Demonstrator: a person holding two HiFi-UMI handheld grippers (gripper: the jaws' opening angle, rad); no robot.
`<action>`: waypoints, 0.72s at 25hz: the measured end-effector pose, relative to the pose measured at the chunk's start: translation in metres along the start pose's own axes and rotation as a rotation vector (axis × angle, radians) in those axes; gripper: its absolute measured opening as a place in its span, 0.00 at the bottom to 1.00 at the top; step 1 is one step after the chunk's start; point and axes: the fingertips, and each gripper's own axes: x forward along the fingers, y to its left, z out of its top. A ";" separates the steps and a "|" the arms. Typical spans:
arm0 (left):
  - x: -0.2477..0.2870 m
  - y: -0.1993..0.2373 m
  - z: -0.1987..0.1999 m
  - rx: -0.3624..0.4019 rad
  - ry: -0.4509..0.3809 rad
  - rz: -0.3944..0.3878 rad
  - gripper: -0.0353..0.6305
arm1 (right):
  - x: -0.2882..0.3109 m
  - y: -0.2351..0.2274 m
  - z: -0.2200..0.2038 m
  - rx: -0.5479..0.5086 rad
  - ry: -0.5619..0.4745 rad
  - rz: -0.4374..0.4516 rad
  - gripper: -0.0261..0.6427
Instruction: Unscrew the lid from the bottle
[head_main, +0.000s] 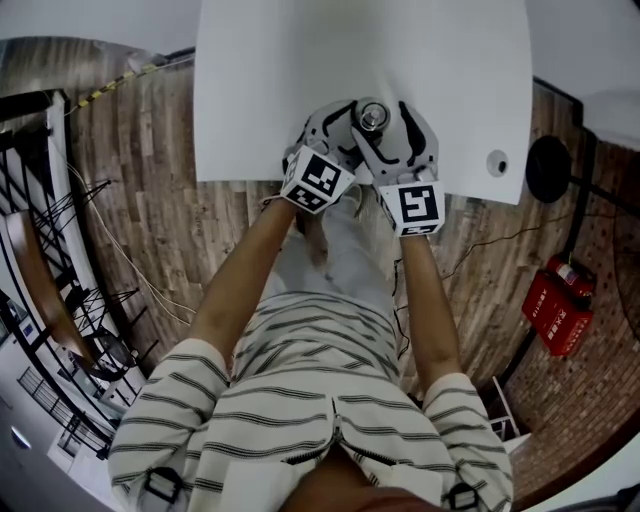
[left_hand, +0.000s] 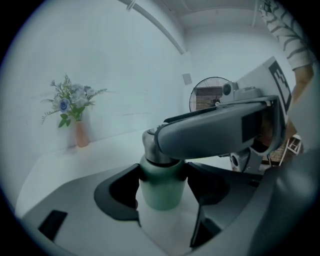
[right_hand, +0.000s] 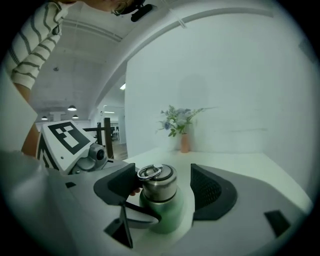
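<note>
the green bottle (left_hand: 161, 189) stands upright on the white surface (head_main: 260, 90), near the edge closest to the person. the left gripper (left_hand: 162, 194) has its 2 jaws clamped on the bottle's body. the right gripper (right_hand: 167, 186) has its jaws spread apart around the steel lid (right_hand: 158, 181), which sits on the bottle's neck.

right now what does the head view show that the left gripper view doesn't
Only the head view: the wooden floor, a red box on it, and the top of the lid from above. Only the left gripper view: a vase of flowers on the table by the wall, and the green bottle body between the left gripper fingers. Both: bottle and white table.
</note>
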 end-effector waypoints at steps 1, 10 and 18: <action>0.000 0.000 0.000 0.000 0.000 0.000 0.50 | 0.000 0.000 0.000 0.010 -0.003 -0.020 0.54; -0.001 0.000 0.000 -0.002 0.001 0.000 0.50 | 0.005 0.005 -0.001 0.050 -0.021 -0.117 0.43; 0.000 0.001 0.001 -0.001 -0.001 0.000 0.50 | 0.004 0.005 -0.001 0.010 -0.010 -0.087 0.43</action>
